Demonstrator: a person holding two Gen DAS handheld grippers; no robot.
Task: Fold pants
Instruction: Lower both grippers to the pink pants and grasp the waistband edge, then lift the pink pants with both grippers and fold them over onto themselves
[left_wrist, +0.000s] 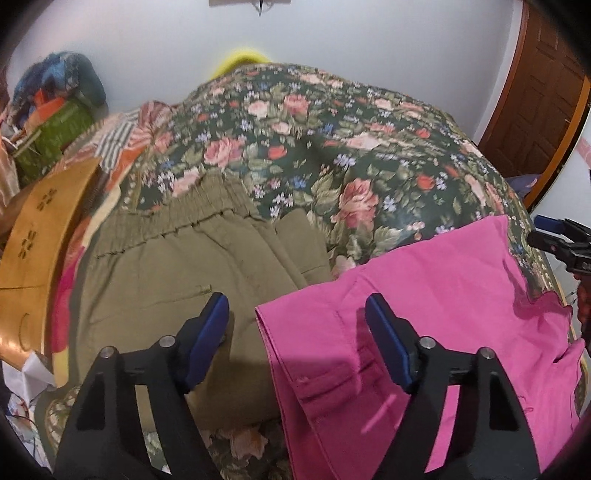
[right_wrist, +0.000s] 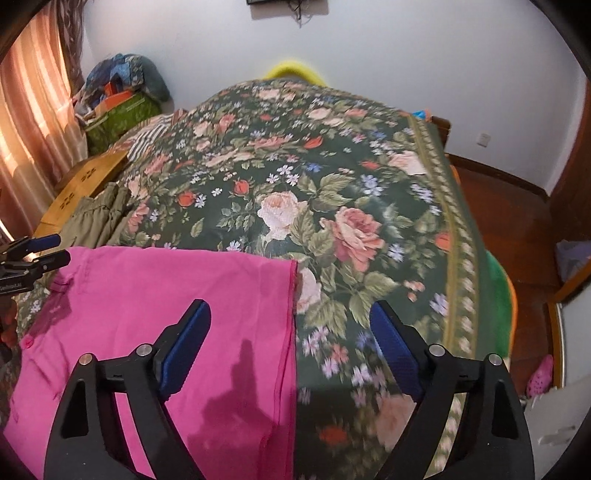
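Pink pants (left_wrist: 443, 295) lie folded flat on the floral bedspread (left_wrist: 314, 147), waist end with belt loops near the left gripper. They also show in the right wrist view (right_wrist: 166, 295), their hem edge running down the middle. My left gripper (left_wrist: 295, 314) is open and empty, hovering over the pink pants' left edge where it meets the olive pants (left_wrist: 177, 273). My right gripper (right_wrist: 291, 325) is open and empty, above the pink pants' right edge. Each gripper shows at the other view's edge, the right gripper (left_wrist: 554, 232) and the left gripper (right_wrist: 48, 251).
Olive pants with an elastic waist lie left of the pink ones. A wooden board (left_wrist: 40, 236) sits at the bed's left side, with bags and clothes (left_wrist: 55, 110) behind. A wooden door (left_wrist: 543, 92) stands at right. The bed's right edge (right_wrist: 461, 258) drops to a wooden floor.
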